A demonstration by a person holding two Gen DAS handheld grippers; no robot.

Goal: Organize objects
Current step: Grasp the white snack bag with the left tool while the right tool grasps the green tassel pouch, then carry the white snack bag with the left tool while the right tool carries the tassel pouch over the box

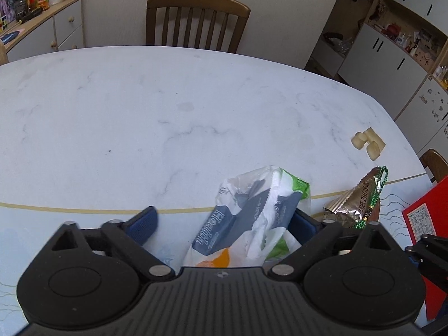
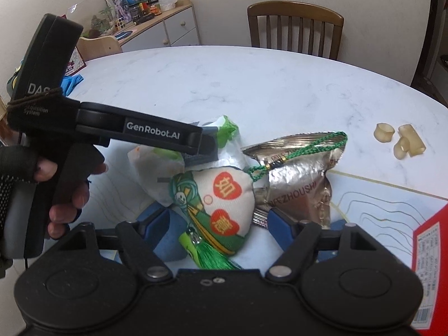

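The white, grey and green tissue pack [image 1: 252, 218] lies crumpled on the marble table [image 1: 140, 117] near its front edge, just behind the thin gold line that runs across the top. The left gripper [image 1: 224, 224] stands over it with both blue pads spread wide: the left pad [image 1: 142, 225] sits clear of the pack with bare table between them, while the right pad [image 1: 303, 225] is against or just beside the pack's right side; I cannot tell which. Nothing is clamped.

Just to the pack's right lies a silver-brown foil snack bag [image 2: 296, 179], touching it. In front of both rests a stuffed sachet charm [image 2: 224, 196], white with 2 red hearts, green trim and a green tassel [image 2: 212, 260]; its green cord [image 2: 305, 148] drapes over the foil bag. The right gripper [image 2: 221, 224] straddles the charm, jaws apart, its left pad [image 2: 156, 224] and right pad [image 2: 282, 224] on either side without pressing on it.

A gloved hand [image 2: 56, 190] holds the left gripper's handle. Near the table's right edge sit 3 pale translucent tube pieces [image 2: 400, 140], well apart from the pile. A red box [image 2: 428, 249] lies at the front right corner. A wooden chair [image 1: 196, 19] stands behind the far edge, with a cluttered sideboard [image 1: 42, 28] beyond the far left corner.
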